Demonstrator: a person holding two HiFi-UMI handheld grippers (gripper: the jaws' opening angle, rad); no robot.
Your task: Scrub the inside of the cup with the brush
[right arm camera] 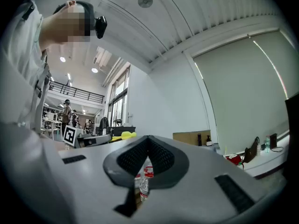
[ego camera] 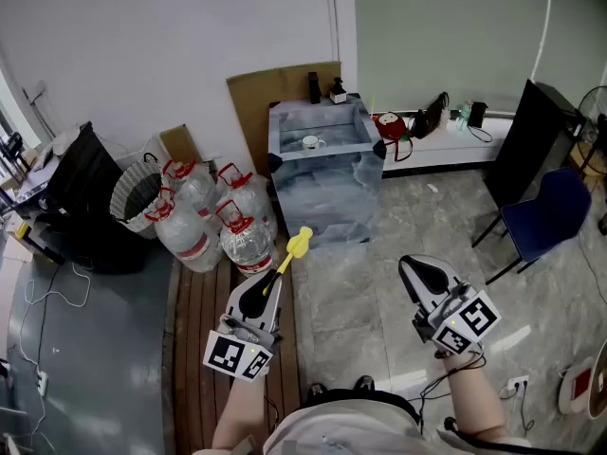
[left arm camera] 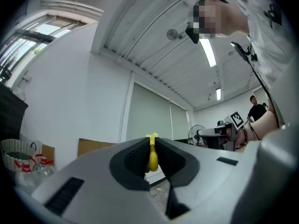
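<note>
Left hand-held gripper [ego camera: 274, 286] clamped on brush [ego camera: 299, 245], cup [ego camera: 311, 142] far ahead; right hand-held gripper [ego camera: 410, 269] closed.

The grey marbled floor [ego camera: 379, 245] in front of the blue-grey draped table [ego camera: 327, 192] is free, giving a straight approach to the table's front and right side. The left approach is obstructed by a cluster of clear plastic water jugs with red caps [ego camera: 223, 221] just beside the table, with a white woven basket [ego camera: 136, 197] and a black case [ego camera: 81, 192] further left. On the table top the white mug [ego camera: 313, 142] stands with room around it; a dark bottle [ego camera: 314, 86] and a small pump bottle [ego camera: 338, 92] stand at the back edge, and a blue chair [ego camera: 545, 211] stands well apart at the right.
</note>
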